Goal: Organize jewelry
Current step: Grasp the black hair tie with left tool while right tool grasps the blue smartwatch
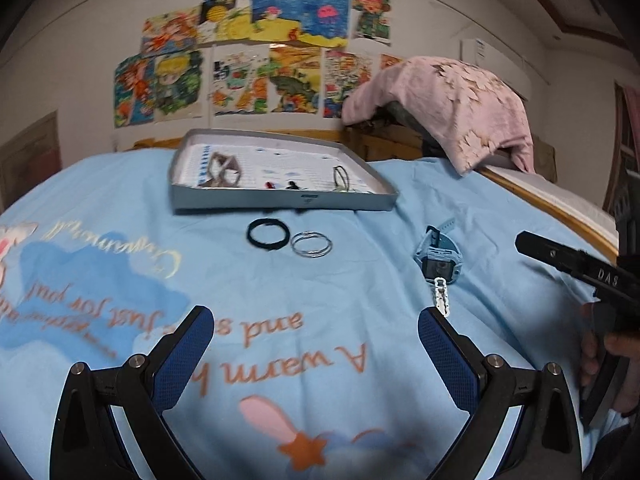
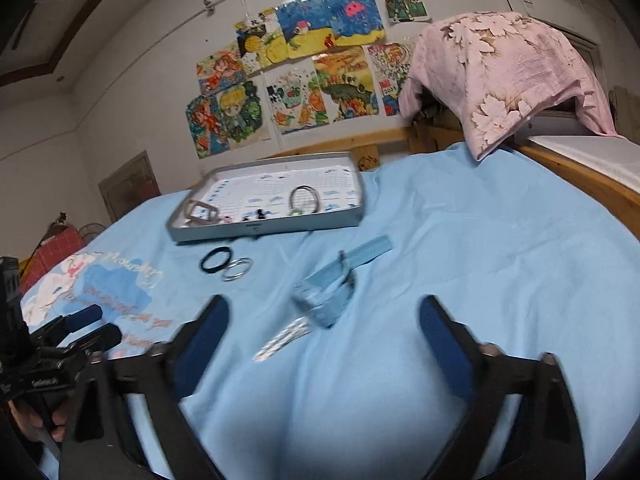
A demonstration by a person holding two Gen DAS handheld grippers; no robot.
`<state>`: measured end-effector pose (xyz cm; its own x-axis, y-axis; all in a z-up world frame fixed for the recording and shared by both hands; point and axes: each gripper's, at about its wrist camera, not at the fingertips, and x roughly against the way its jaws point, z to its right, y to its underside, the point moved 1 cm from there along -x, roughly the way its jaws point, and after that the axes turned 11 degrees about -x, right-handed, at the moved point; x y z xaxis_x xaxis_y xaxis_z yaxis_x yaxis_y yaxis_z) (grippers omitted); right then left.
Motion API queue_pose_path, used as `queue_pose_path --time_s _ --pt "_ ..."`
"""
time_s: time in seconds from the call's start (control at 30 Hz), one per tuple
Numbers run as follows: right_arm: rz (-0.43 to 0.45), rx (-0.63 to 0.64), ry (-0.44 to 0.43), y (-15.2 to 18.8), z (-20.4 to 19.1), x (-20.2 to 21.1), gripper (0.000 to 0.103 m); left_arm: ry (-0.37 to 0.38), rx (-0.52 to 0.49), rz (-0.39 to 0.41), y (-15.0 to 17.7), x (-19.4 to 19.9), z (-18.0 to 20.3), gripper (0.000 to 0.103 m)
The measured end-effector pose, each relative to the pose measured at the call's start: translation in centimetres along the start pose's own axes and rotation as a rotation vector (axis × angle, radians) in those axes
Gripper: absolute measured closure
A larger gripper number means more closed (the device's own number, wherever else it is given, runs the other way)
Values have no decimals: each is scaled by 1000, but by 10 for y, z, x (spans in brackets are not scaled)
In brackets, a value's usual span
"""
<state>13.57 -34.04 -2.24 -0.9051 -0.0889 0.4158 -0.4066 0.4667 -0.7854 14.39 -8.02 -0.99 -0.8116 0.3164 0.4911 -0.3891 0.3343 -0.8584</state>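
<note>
Bedding first: the pale blue quilt (image 1: pixel 360 280) spreads under everything, a soft work surface, so small pieces sit where they were dropped. At its far side lies the shallow grey tray (image 2: pixel 264 229) — the collecting place, I judge, since a silver ring (image 2: pixel 305 199) and a brown piece (image 1: pixel 224 170) already lie inside it. Nearer me is the blue watch (image 2: pixel 324 292), strap trailing toward the tray, with a white beaded chain (image 2: pixel 282 340) just beside it. A black band (image 1: pixel 267 234) and silver bangles (image 1: pixel 311 245) touch each other just before the tray. My right gripper (image 2: pixel 324 316) stands wide with nothing in it, facing the watch — likely my next pick. My left gripper (image 1: pixel 316 328) is likewise wide and holds nothing.
</note>
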Motion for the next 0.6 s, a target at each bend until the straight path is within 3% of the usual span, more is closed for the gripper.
queue_pose_path --time_s 0.1,0.27,0.37,0.6 --pt "-34 -36 -15 2 7 -9 25 11 13 -16 -6 -15 -3 1" --pt "-90 15 -25 10 -4 -30 36 3 61 -40 -18 -44 -22 13" --pt "-128 49 -33 14 -13 -49 39 4 98 -71 -21 -64 -34 26" --pt "-178 54 9 15 -24 -91 46 -5 275 -111 -20 -107 -78 34"
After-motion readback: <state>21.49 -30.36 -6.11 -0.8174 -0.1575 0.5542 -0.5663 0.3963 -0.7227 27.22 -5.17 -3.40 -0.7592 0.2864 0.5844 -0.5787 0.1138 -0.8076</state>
